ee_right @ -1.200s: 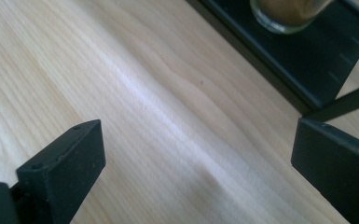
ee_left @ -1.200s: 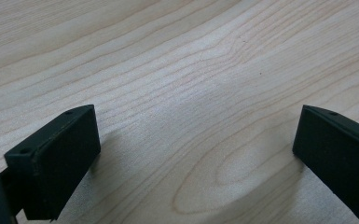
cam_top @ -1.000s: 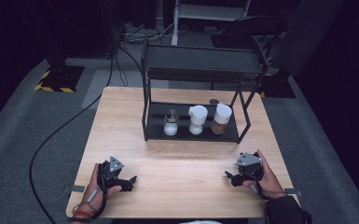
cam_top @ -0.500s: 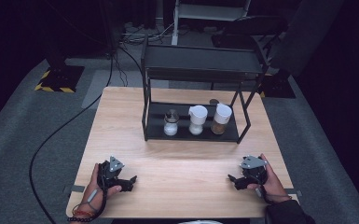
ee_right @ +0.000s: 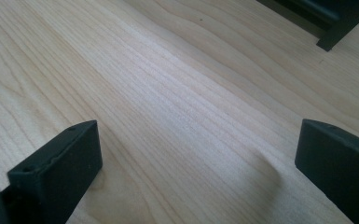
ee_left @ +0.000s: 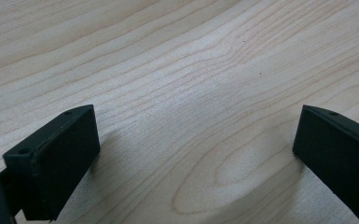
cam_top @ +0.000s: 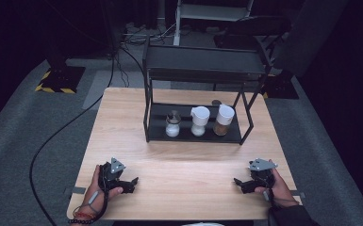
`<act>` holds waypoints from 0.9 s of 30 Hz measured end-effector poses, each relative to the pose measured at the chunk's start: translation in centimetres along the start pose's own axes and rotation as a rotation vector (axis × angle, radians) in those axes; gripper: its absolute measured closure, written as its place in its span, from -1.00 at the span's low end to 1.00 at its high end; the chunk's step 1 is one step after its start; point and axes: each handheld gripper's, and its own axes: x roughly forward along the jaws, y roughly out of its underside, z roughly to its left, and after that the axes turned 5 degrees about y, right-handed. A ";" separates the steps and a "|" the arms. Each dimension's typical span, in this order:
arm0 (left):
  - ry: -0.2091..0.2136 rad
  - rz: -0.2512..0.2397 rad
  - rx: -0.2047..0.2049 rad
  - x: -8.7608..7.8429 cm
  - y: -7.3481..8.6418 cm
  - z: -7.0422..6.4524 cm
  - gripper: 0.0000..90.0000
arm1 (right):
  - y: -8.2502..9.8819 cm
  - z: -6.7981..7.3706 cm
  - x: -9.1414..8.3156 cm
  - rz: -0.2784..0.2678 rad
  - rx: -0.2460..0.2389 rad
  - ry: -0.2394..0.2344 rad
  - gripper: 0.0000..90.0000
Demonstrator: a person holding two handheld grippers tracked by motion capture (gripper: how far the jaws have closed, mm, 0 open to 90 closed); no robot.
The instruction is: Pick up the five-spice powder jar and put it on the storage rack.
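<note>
Grippers rest low on the table (cam_top: 184, 160) near its front edge, one at each corner. Left gripper (cam_top: 131, 182) sits at about 7 o'clock from the table's middle, held by the left hand (cam_top: 99, 188), with its jaws pointing toward 3 o'clock and standing wide apart; in the left gripper view bare wood grain lies between them. Right gripper (cam_top: 238, 183) sits at about 5 o'clock, held by the right hand (cam_top: 274, 187), with its jaws pointing toward 9 o'clock. They have just been opening and now stand wide apart with nothing between them (the right gripper view has a dark rack foot at its 1 o'clock corner).

Rack (cam_top: 156, 61), a black two-level frame, stands at 12 o'clock on the far half of the table, well apart from both grippers. On its lower shelf three jars stand in a row: a small clear shaker (cam_top: 172, 125) at the 9 o'clock end, a white jug (cam_top: 199, 120) in the middle, a white-lidded brown jar (cam_top: 224, 120) at the 3 o'clock end.
</note>
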 end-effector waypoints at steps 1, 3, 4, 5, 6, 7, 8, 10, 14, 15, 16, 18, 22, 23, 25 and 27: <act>0.000 0.002 0.000 0.0 0.0 0.0 -0.99 | 0.1 -0.1 0.0 -0.001 0.004 -0.003 -0.99; 0.000 0.000 0.000 0.0 0.0 0.0 -0.99 | 0.3 -0.2 -0.1 -0.003 0.016 -0.007 -0.99; 0.000 0.001 -0.001 0.0 0.0 0.0 -0.99 | 0.4 -0.3 -0.1 -0.003 0.023 -0.011 -0.99; 0.000 0.001 0.000 0.0 0.0 0.0 -0.99 | 0.5 -0.5 -0.1 -0.004 0.031 -0.017 -0.99; -0.001 0.000 -0.001 0.0 0.0 0.0 -0.99 | 0.6 -0.6 -0.1 -0.004 0.036 -0.021 -0.99; 0.000 0.002 0.000 0.0 0.0 0.0 -0.99 | 0.7 -0.7 -0.1 -0.003 0.043 -0.025 -0.99; -0.002 0.001 0.000 0.0 0.0 0.0 -0.99 | 0.8 -0.8 0.0 -0.006 0.049 -0.029 -0.99; -0.001 0.001 -0.001 0.0 0.0 0.0 -0.99 | 1.0 -0.9 0.0 -0.009 0.057 -0.033 -0.99; -0.001 0.001 0.000 0.0 0.0 0.0 -0.99 | 1.2 -1.4 0.0 -0.009 0.077 -0.050 -0.99; 0.000 0.002 0.000 0.0 0.0 0.0 -0.99 | 1.2 -1.5 0.1 -0.009 0.083 -0.055 -0.99; -0.001 0.001 0.000 0.0 0.0 0.0 -0.99 | 1.2 -1.7 0.1 -0.006 0.087 -0.059 -0.99; 0.000 0.002 0.000 0.0 0.0 0.0 -0.99 | 1.2 -1.7 0.1 -0.006 0.085 -0.060 -0.99; -0.001 0.001 -0.001 0.0 0.0 0.0 -0.99 | 1.2 -1.7 0.1 -0.006 0.085 -0.061 -0.99; 0.000 0.002 0.000 0.0 0.0 0.0 -0.99 | 1.2 -1.7 0.1 -0.006 0.086 -0.061 -0.99; -0.002 0.001 0.000 0.0 0.0 0.0 -0.99 | 1.2 -1.8 0.1 -0.006 0.086 -0.062 -1.00; 0.000 0.002 0.000 0.0 0.0 0.0 -0.99 | 1.2 -1.8 0.1 -0.005 0.087 -0.062 -1.00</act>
